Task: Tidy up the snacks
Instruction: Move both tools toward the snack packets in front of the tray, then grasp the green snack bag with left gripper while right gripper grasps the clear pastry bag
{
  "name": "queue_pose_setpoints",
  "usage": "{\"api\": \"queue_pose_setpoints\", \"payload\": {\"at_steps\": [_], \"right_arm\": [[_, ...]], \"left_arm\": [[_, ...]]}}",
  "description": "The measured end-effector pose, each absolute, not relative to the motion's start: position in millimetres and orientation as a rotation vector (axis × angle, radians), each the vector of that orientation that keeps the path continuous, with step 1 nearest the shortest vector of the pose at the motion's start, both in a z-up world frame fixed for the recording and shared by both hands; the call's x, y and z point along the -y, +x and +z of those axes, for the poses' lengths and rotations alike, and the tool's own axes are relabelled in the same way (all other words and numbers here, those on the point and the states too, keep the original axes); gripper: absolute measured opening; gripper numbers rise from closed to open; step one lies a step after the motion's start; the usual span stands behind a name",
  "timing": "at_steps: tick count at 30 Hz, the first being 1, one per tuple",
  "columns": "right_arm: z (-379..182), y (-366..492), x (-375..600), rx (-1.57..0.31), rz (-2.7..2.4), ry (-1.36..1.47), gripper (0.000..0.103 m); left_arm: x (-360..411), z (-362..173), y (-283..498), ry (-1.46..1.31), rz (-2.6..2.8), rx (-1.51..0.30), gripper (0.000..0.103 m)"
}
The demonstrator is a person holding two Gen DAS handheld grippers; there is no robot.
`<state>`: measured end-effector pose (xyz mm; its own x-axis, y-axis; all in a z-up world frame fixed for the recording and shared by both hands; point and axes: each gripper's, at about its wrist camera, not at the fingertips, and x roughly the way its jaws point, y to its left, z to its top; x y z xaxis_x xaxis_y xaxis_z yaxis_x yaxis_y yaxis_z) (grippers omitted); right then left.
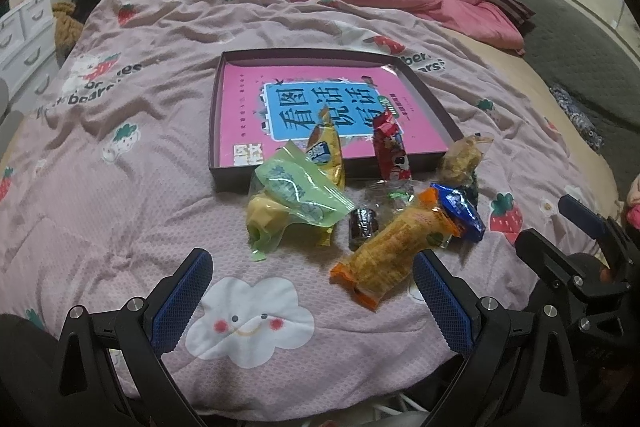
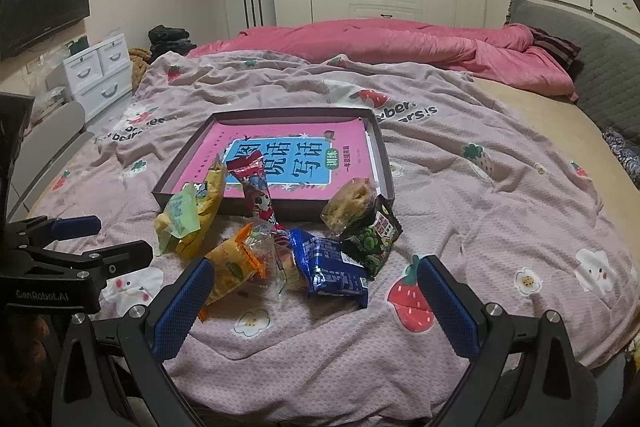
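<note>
since no packet lies fully inside the shallow box (image 1: 216, 115), the sorting appears to be at its start; nearly all of it is judged to remain. the box sits on the bedspread (image 1: 120, 187) with a pink book (image 1: 312, 87) flat on its floor. only two packets lean over its near wall: the yellow packet (image 1: 326, 151) and the red packet (image 1: 390, 151), each with its upper end over the book and its lower end outside.

the remaining snacks lie in a loose heap on the bedspread just before the box:
- green packet (image 1: 292, 195), touching the yellow one;
- orange packet (image 1: 394, 251), nearest the left gripper (image 1: 312, 301);
- blue packet (image 2: 332, 265), nearest the right gripper (image 2: 314, 301);
- dark green packet (image 2: 370, 241), partly under a clear bag of brown pieces (image 2: 352, 205);
- small dark roll (image 1: 362, 225) and a clear wrapper (image 1: 390, 197), mid-heap.

all wrappers look crinkled, glossy and light. both grippers hover with jaws spread wide, gripping nothing.
</note>
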<state>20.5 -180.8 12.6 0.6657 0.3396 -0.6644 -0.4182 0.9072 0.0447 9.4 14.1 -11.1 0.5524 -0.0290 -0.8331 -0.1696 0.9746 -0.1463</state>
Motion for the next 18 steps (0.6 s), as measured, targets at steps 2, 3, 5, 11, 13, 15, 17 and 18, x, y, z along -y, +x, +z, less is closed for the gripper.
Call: {"api": "queue_pose_setpoints", "payload": {"at_steps": [2, 3, 5, 11, 13, 15, 17, 18], "right_arm": [[11.4, 22.7, 180.7, -0.731, 0.43, -0.111, 0.102], [11.0, 23.9, 181.2, -0.732, 0.431, -0.108, 0.102], [10.1, 26.2, 181.5, -0.732, 0.432, -0.106, 0.102], [8.1, 34.5, 182.6, -0.734, 0.431, -0.097, 0.102], [6.5, 37.6, 183.2, -0.738, 0.428, -0.094, 0.102], [5.1, 40.6, 183.9, -0.741, 0.427, -0.09, 0.102], [3.7, 43.2, 184.3, -0.746, 0.425, -0.089, 0.102], [2.6, 44.2, 184.2, -0.747, 0.424, -0.088, 0.102]], "left_arm": [[-17.8, -12.9, 10.9, -0.219, 0.096, -0.986, 0.1], [-20.4, -13.7, 11.8, -0.227, 0.1, -0.988, 0.1], [-25.1, -15.4, 13.6, -0.231, 0.111, -0.987, 0.1], [-45.0, -24.0, 23.0, -0.312, 0.118, -0.995, 0.1], [-51.4, -26.5, 26.1, -0.318, 0.131, -1.0, 0.1], [-58.3, -30.7, 29.8, -0.319, 0.146, -1.01, 0.1], [-63.5, -34.6, 33.2, -0.321, 0.147, -1.023, 0.1], [-66.0, -37.7, 36.3, -0.311, 0.136, -1.035, 0.1]]}}
